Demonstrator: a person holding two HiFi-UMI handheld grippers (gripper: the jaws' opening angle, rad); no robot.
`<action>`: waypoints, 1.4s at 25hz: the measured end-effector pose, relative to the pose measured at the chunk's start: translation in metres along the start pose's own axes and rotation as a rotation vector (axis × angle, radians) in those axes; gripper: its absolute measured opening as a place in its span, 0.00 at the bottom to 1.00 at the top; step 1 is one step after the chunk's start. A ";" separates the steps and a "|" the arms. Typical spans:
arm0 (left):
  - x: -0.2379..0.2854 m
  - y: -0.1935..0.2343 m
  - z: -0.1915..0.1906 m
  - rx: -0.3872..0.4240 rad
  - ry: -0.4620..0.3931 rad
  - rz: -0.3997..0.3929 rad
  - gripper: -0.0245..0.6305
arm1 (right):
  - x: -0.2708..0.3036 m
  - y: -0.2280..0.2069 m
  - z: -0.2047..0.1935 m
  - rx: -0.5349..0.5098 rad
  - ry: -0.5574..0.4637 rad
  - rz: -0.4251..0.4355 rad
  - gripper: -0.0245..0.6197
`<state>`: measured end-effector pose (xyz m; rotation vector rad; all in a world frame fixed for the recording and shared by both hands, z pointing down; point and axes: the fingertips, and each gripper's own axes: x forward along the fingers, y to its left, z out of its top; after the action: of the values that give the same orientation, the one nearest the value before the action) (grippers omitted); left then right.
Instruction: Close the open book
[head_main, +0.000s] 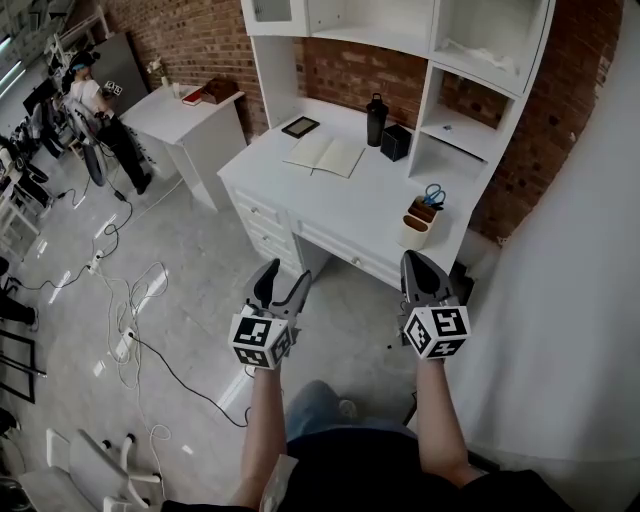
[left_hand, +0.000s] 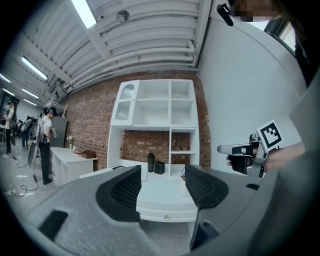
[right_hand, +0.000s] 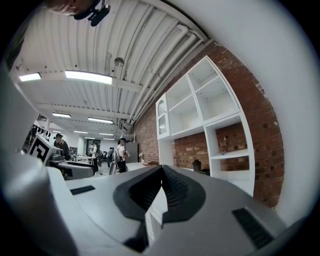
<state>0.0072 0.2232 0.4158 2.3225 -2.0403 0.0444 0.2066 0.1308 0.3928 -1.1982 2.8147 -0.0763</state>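
The left tongs (head_main: 285, 278) stood open and empty, with nothing between the pads in the left gripper view (left_hand: 162, 190). They hung out in front of the surface (head_main: 370, 200), well apart from it.

The book (head_main: 325, 153) lay open and flat toward the back left corner of the surface, just in front of a dark tablet (head_main: 300, 126). It looked thin and light, with pale pages that would likely bend and slide rather than stay stiff. The free outer edge of one half seemed the best place to take hold, pinching cover and pages together near the middle of that edge, then folding it over the spine. The other half might need pinning, since so light a book could skate on the smooth top.

Further right, a bottle (head_main: 376, 118) stood near the back edge. The right tongs (head_main: 418, 268) were closed on nothing (right_hand: 161, 172).
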 end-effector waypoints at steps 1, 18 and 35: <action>0.001 0.000 0.001 0.001 -0.004 0.003 0.41 | 0.001 -0.002 0.002 0.003 -0.006 0.001 0.04; 0.084 0.042 0.048 0.045 -0.125 -0.010 0.41 | 0.067 -0.050 0.037 -0.043 -0.088 -0.036 0.04; 0.305 0.186 0.031 -0.017 -0.028 -0.119 0.41 | 0.291 -0.123 -0.004 0.002 0.030 -0.154 0.04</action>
<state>-0.1382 -0.1045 0.4053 2.4428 -1.9021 -0.0108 0.0935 -0.1640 0.3901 -1.4231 2.7413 -0.1080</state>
